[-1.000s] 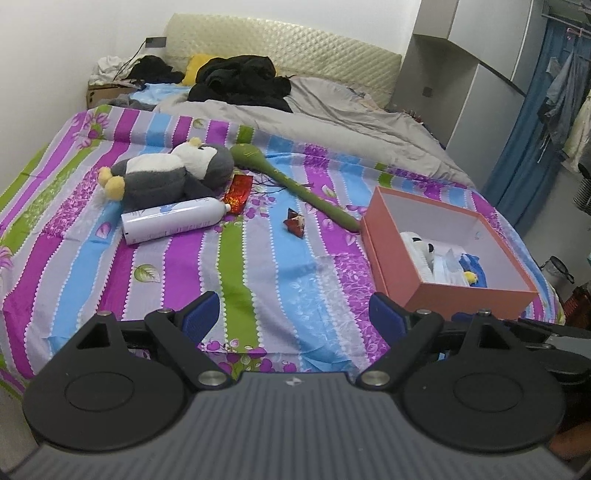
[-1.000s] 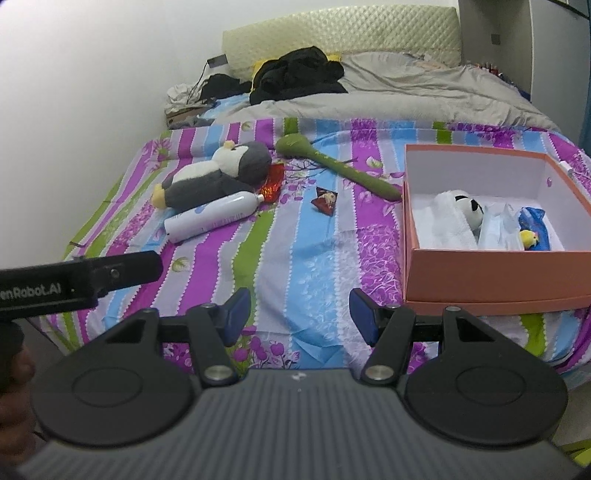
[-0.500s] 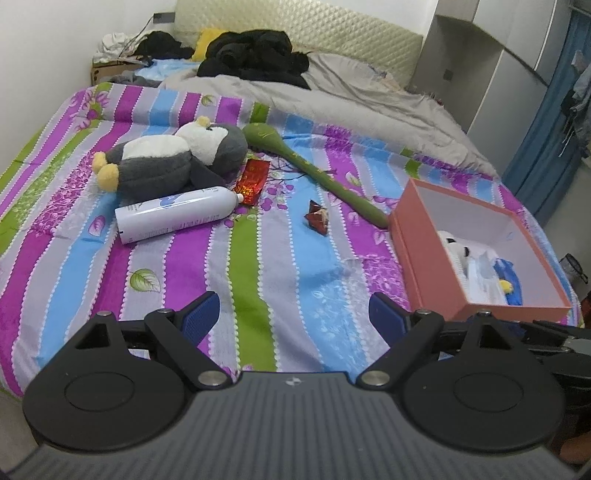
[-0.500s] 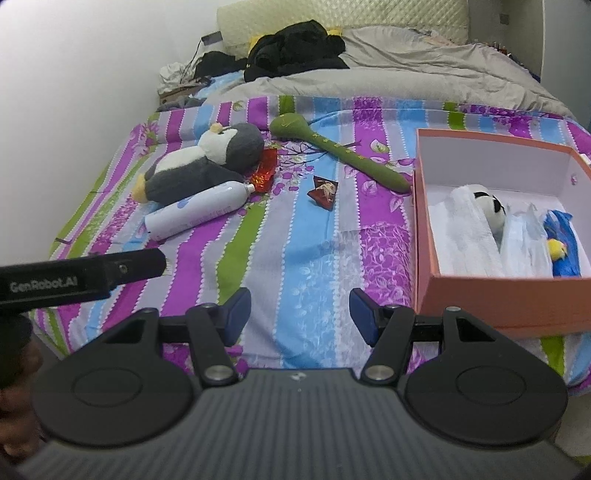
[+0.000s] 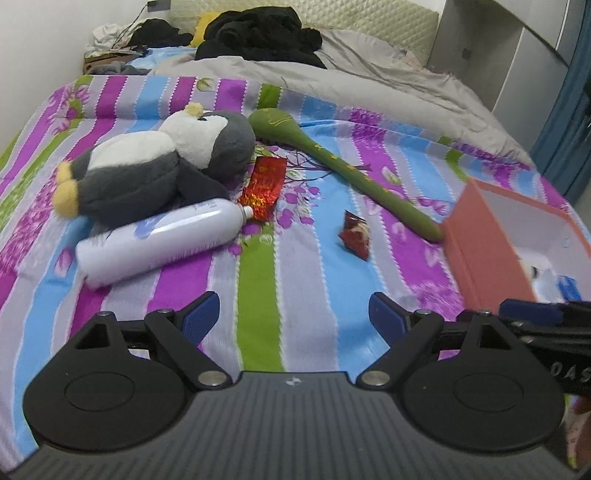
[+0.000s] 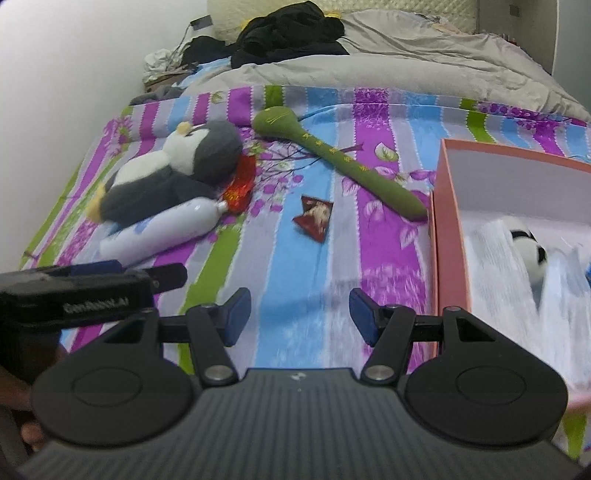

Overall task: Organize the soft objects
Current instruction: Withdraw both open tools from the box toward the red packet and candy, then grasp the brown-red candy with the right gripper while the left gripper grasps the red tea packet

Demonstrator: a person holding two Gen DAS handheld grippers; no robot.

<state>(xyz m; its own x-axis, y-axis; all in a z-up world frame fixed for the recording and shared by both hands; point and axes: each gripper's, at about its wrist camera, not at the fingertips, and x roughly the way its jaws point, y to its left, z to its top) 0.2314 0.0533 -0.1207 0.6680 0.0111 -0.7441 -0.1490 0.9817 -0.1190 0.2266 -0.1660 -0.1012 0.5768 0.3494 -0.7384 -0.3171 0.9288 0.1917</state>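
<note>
A bed with a striped sheet (image 5: 258,280) of purple, blue, green and grey fills both views, with a rumpled grey duvet (image 5: 369,81) and a heap of black clothes (image 5: 258,33) at its far end. The landmark is the orange box (image 6: 448,236) at the right edge of the sheet; inside it lie a black-and-white plush (image 6: 528,251) and pale bagged items, blurred. A long green soft club (image 6: 343,166) lies slantwise, its thin end just beside the box's near-left wall. Left of the box, on open sheet, sits a small dark red packet (image 6: 314,218). Further left lies a grey-and-white penguin plush (image 5: 155,166) on its side, with a white bottle (image 5: 162,240) just beside it and a shiny red wrapper (image 5: 264,184) at the bottle's neck. The left gripper (image 5: 293,317) hangs over bare sheet, jaws wide apart and empty. The right gripper (image 6: 299,314) hangs just left of the box, jaws apart, nothing between them.
</note>
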